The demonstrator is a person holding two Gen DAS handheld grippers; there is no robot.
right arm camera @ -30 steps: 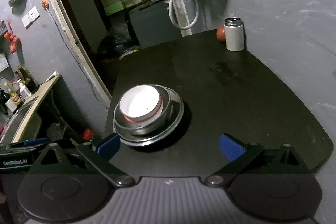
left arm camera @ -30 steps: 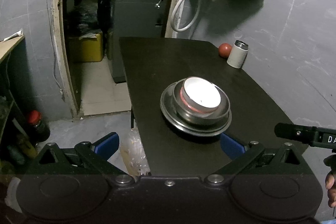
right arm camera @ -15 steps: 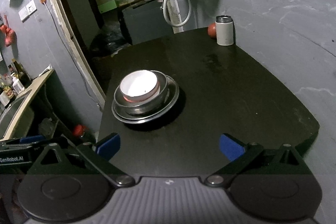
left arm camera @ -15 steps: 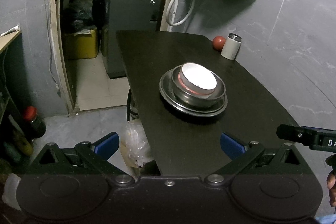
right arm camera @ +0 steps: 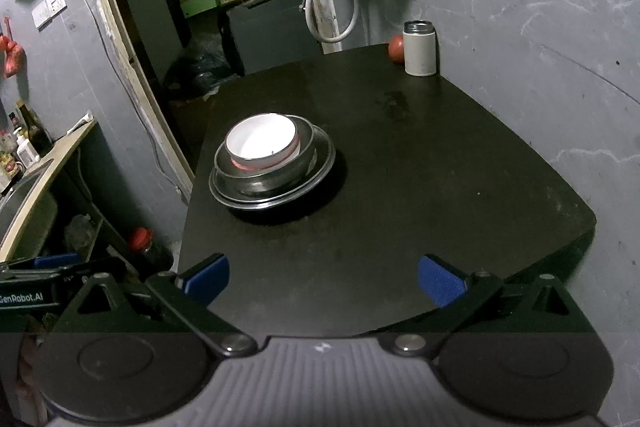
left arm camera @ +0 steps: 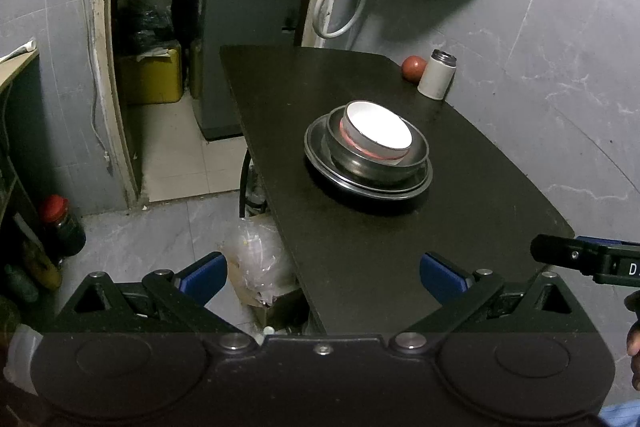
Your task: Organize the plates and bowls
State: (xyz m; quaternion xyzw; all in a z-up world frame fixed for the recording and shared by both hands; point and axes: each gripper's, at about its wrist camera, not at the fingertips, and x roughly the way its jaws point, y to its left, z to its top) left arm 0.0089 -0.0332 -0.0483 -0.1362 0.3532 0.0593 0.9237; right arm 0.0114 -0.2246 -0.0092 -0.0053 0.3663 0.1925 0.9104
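A white bowl with a red band [left arm camera: 378, 133] sits nested inside a steel bowl [left arm camera: 376, 163], which rests on a steel plate [left arm camera: 316, 143] on the black table [left arm camera: 360, 239]. The same stack shows in the right wrist view: white bowl [right arm camera: 262, 141], steel bowl [right arm camera: 260, 183], plate [right arm camera: 324, 163]. My left gripper [left arm camera: 323, 275] is open and empty, held back over the table's near-left corner. My right gripper [right arm camera: 323, 277] is open and empty over the table's near edge. Both are well short of the stack.
A white canister [left arm camera: 437, 75] and a red round fruit [left arm camera: 413, 67] stand at the table's far right by the grey wall. A doorway with a dark cabinet [left arm camera: 244, 39] lies beyond. A plastic bag [left arm camera: 256, 263] and a red-capped bottle [left arm camera: 60, 223] are on the floor at left.
Both grippers have pulled back from the stack, which now looks smaller and farther away. The bowls and plate have not moved. Both grippers stay open.
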